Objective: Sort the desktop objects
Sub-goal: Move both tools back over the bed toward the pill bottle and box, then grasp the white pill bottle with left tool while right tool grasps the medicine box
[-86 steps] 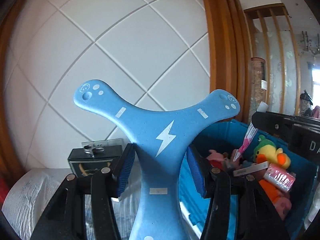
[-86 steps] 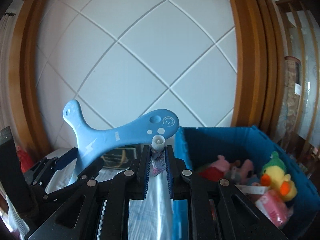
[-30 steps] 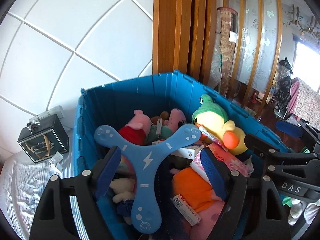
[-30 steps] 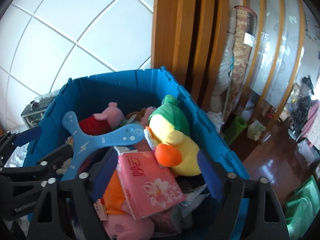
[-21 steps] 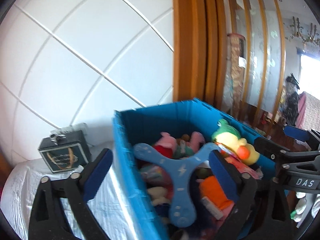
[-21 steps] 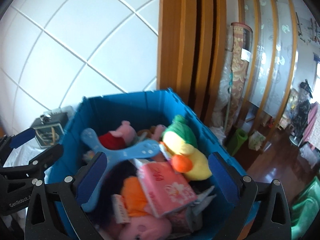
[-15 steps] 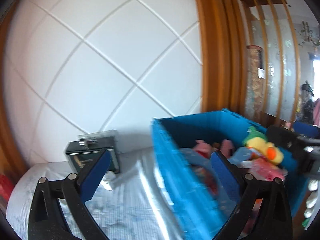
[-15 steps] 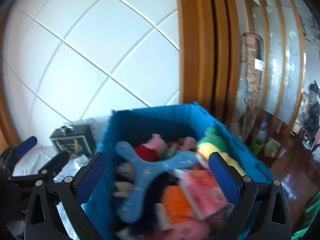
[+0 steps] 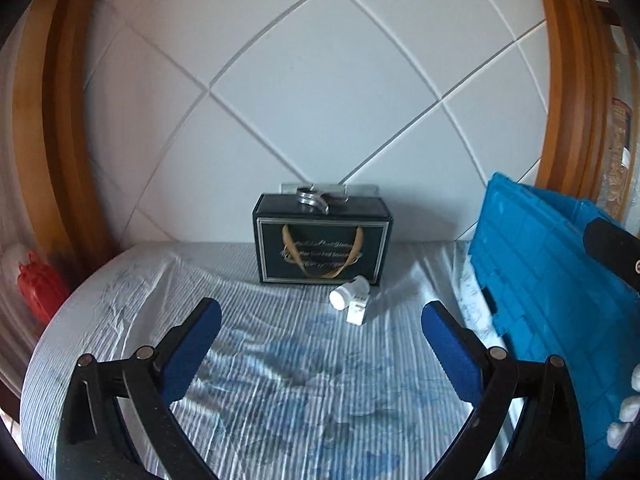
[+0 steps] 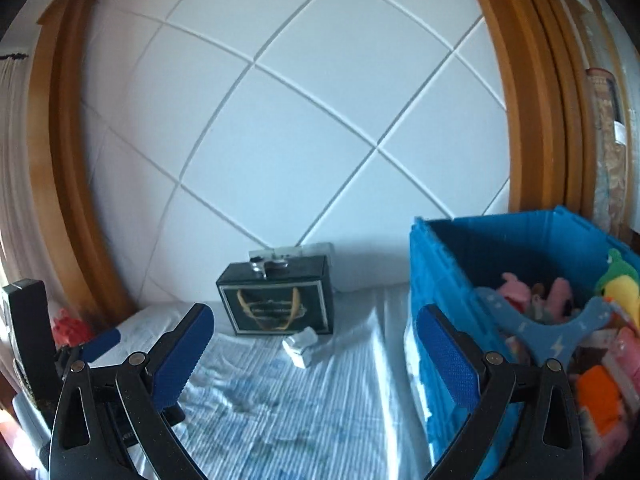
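Note:
My left gripper (image 9: 320, 344) is open and empty above the striped white cloth (image 9: 280, 380). My right gripper (image 10: 316, 352) is open and empty too, beside the blue crate (image 10: 436, 280). The blue crate also shows at the right of the left wrist view (image 9: 532, 264). Inside the crate lie the blue three-armed boomerang (image 10: 548, 332), plush toys and a pink packet. A small white bottle (image 9: 349, 293) with a white box lies on the cloth in front of the black gift box (image 9: 322, 246). The bottle (image 10: 301, 341) and the gift box (image 10: 278, 302) also show in the right wrist view.
A white panelled wall with a wooden frame (image 9: 60, 128) stands behind the table. A red object (image 9: 40, 288) sits at the far left edge. Metal items (image 9: 314, 197) rest on top of the gift box. The left gripper's body (image 10: 36, 344) shows at the left of the right wrist view.
Both grippers let go of the boomerang and the tube into the crate, then swung left away from the crate towards the cloth and the gift box. Both now stand open.

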Available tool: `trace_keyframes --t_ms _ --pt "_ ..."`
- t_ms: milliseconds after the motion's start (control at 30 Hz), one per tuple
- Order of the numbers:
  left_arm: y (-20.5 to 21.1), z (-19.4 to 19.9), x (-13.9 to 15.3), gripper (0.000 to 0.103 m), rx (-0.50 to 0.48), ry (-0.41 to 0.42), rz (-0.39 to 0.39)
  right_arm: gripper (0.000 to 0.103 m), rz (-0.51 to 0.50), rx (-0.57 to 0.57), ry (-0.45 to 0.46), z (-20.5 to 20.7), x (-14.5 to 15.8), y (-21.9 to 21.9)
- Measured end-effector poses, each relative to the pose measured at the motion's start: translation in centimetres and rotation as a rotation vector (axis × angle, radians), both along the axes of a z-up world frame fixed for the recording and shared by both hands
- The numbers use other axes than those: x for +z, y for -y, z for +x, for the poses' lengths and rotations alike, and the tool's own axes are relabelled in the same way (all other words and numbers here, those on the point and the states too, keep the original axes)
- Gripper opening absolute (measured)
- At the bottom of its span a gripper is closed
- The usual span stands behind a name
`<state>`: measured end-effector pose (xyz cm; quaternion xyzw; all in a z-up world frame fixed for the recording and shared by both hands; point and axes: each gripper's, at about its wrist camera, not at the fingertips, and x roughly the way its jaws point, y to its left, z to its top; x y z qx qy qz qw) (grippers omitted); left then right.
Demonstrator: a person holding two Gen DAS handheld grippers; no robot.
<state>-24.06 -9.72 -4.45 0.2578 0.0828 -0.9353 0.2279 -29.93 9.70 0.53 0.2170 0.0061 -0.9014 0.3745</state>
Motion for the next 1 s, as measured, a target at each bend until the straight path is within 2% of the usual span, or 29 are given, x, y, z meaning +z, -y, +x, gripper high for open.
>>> trace_keyframes --t_ms 133,233,367,533,733,900,933,967,1000 --pt "3.8 -1.9 -5.0 0.102 0.022 0.068 0.069 0.103 0.063 0.014 0.069 -2.2 -4.7 4.6" --pt "5.7 -3.9 -8.1 0.102 0.020 0.112 0.090 0.103 0.112 0.003 0.121 -4.5 -8.8 7.9" --pt "8.6 -7.0 -11.6 0.102 0.017 0.125 0.130 0.103 0.171 -0.009 0.185 -8.1 -14.3 12.0" --pt "11.1 -12.4 -16.2 0.102 -0.009 0.187 0.097 0.103 0.230 -0.015 0.268 -12.9 -20.6 17.1" --pt "13.8 -16.7 -21.1 0.102 -0.018 0.230 0.099 0.103 0.260 -0.006 0.313 -16.8 -26.4 22.2" --pt "14.2 -19.3 -22.7 0.102 -0.054 0.238 0.105 0.101 0.289 -0.017 0.318 -18.2 -28.7 24.6" --pt "13.9 -19.7 -22.8 0.102 -0.061 0.237 0.097 0.087 0.288 -0.022 0.328 -18.5 -28.9 24.6" --pt "13.7 -20.2 -22.8 0.102 -0.073 0.233 0.099 0.059 0.285 -0.026 0.337 -18.9 -29.1 24.6" --pt "13.5 -20.5 -22.7 0.102 -0.083 0.226 0.104 0.043 0.287 -0.028 0.343 -19.2 -29.2 24.5"
